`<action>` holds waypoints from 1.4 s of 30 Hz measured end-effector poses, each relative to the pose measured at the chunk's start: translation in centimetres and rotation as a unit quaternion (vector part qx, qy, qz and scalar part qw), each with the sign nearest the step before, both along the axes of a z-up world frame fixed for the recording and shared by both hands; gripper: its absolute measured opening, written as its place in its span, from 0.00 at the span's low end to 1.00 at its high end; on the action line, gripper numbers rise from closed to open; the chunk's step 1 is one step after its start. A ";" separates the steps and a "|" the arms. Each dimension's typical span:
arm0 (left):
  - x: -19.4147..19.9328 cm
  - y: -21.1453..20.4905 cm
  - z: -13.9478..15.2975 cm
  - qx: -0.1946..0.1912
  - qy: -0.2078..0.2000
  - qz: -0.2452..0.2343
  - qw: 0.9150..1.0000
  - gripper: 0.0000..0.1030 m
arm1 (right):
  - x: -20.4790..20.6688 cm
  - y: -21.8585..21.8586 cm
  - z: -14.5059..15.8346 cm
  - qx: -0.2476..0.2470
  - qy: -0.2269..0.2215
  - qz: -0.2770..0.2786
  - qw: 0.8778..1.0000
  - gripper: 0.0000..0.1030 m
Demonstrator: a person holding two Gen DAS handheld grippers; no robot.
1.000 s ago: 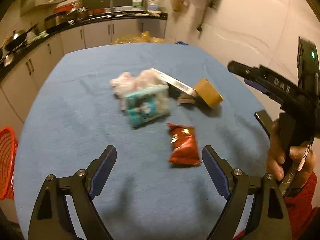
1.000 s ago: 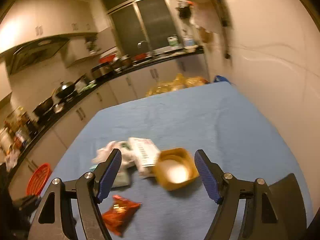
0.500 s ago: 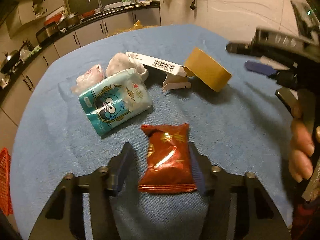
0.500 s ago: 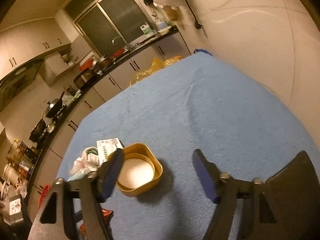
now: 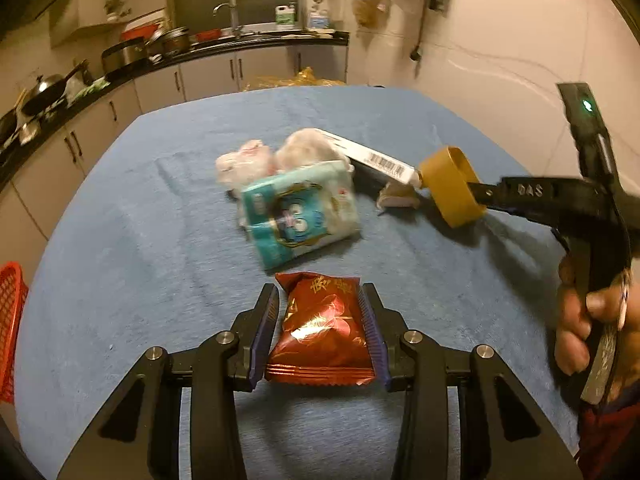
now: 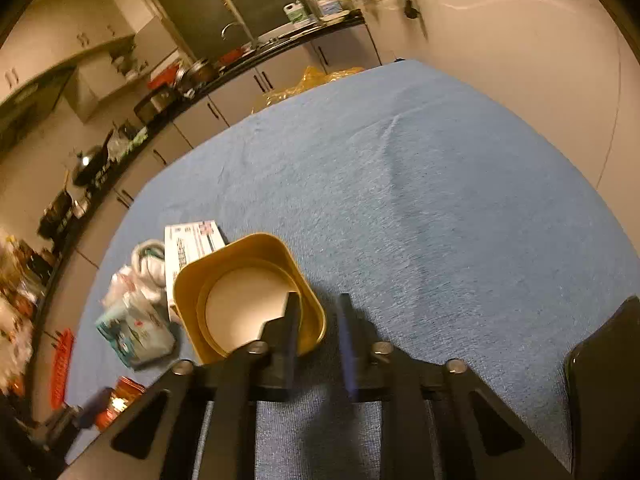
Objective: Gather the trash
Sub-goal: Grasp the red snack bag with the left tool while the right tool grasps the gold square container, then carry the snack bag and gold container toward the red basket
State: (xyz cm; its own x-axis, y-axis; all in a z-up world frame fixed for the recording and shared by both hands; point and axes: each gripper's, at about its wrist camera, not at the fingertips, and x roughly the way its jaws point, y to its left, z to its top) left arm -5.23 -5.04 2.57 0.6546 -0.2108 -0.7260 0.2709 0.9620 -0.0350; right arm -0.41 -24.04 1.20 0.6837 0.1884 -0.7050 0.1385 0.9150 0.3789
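Gripping a glossy red foil snack packet (image 5: 323, 332) with gold lettering, the left tool (image 5: 320, 328) presses both blue-padded fingers against the packet's crinkled sides on the blue cloth-covered table (image 5: 132, 264). The right tool (image 6: 318, 334), its fingers drawn narrow, pinches the near wall of a squarish mustard-yellow plastic tub (image 6: 248, 296) with a pale floor. Beyond lie a teal cartoon-printed tissue pack (image 5: 300, 216), crumpled white wrappers (image 5: 244, 162) and a white barcoded carton (image 5: 376, 160).

the light is dim and yellow. the edges bend round and go dark in the corners. the tissue pack (image 5: 300, 216) looks smeary, and the red packet (image 5: 322, 334) shines
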 end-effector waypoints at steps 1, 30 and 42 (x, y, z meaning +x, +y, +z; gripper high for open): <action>0.0 0.1 0.0 -0.001 -0.001 0.002 1.000 0.39 | -0.2 0.2 0.0 -0.006 -0.004 0.002 1.000 0.12; -1.6 3.5 0.9 0.020 0.000 0.030 0.999 0.38 | -7.4 7.6 4.8 -0.082 -0.141 0.056 0.985 0.10; -1.5 4.1 -1.3 0.034 0.042 0.031 0.998 0.39 | -9.4 10.5 4.7 -0.106 -0.141 0.098 0.979 0.10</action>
